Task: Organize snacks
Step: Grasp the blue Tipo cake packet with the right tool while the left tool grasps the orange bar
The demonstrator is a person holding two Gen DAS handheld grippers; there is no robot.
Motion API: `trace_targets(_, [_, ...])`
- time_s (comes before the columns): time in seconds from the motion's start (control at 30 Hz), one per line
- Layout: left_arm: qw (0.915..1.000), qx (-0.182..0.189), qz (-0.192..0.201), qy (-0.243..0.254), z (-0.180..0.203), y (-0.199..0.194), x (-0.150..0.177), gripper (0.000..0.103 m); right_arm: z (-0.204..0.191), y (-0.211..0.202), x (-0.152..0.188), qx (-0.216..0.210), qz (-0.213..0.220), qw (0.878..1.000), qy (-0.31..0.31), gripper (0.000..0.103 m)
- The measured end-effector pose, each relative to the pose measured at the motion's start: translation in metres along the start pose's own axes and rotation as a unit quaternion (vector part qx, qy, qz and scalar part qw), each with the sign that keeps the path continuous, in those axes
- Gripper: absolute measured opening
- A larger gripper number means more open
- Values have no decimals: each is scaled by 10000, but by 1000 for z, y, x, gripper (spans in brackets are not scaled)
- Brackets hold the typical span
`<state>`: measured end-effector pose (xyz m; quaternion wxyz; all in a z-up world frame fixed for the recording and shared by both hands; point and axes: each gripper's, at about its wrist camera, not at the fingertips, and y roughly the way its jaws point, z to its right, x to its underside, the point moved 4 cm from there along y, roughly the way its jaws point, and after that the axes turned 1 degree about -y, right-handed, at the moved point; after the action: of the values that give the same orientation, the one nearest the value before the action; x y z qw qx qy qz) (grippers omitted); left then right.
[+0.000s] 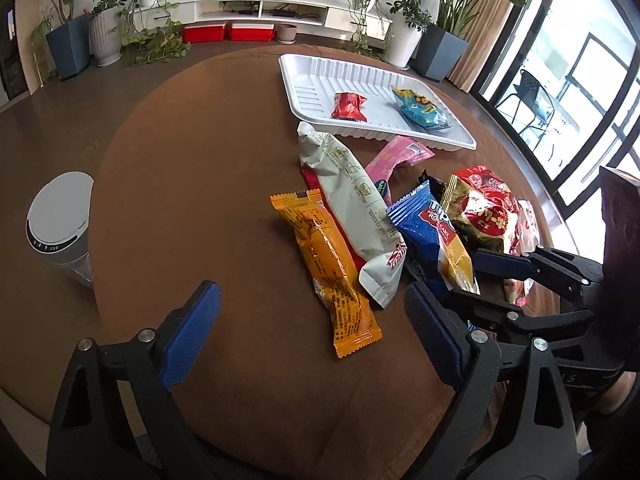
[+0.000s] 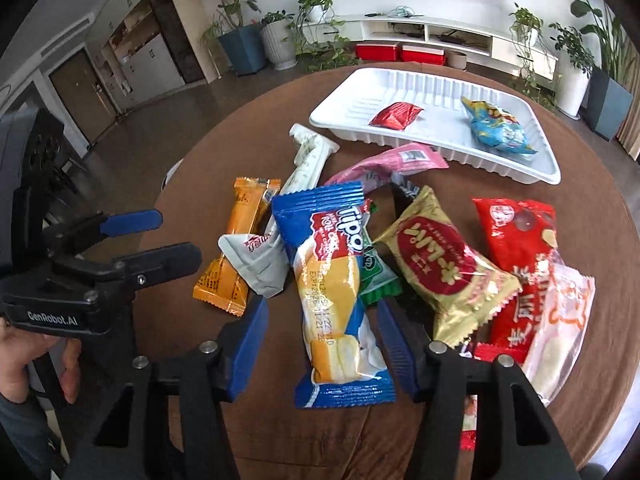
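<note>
**Both grippers angled down, jaws apart**

Left gripper (image 1: 312, 336) is tipped down with its blue pads spread wide, nothing between them. Right gripper (image 2: 322, 344) points down too, jaws narrower, pads either side of a packet but not clearly squeezing it. A hand (image 2: 28, 360) wraps the left gripper's handle, sleeve showing below it.

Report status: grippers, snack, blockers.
Left gripper open, empty. Right gripper open, straddling blue Tipo pack. Pack overlaps green wrapper.

Daylight from windows (image 1: 568, 80) at right, blown out; glare on wrappers; strong fisheye bending, dark corners.
</note>
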<state>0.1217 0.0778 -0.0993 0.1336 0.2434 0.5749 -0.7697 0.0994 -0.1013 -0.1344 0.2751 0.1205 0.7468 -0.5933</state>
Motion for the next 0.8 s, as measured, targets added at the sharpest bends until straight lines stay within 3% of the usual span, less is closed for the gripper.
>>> trace_targets(0.13, [9999, -53, -57, 108, 2, 9, -5, 81, 2, 14, 3, 115, -171, 9997, -92, 44])
trace_targets(0.23, [9998, -75, -138, 100, 0, 18, -9, 80, 3, 16, 6, 162, -181, 9996, -122, 32])
trace_targets(0.6, [9992, -211, -310, 138, -9, 43, -31, 79, 5, 5, 16, 52, -186, 9998, 24, 29])
trace_targets(0.67, [9983, -337, -414, 231, -9, 50, -35, 64, 3, 3, 18, 29, -200, 9998, 22, 29])
trace_targets(0.8, [9979, -345, -507, 226, -13, 56, -33, 63, 2, 0, 23, 49, -209, 9998, 11, 29])
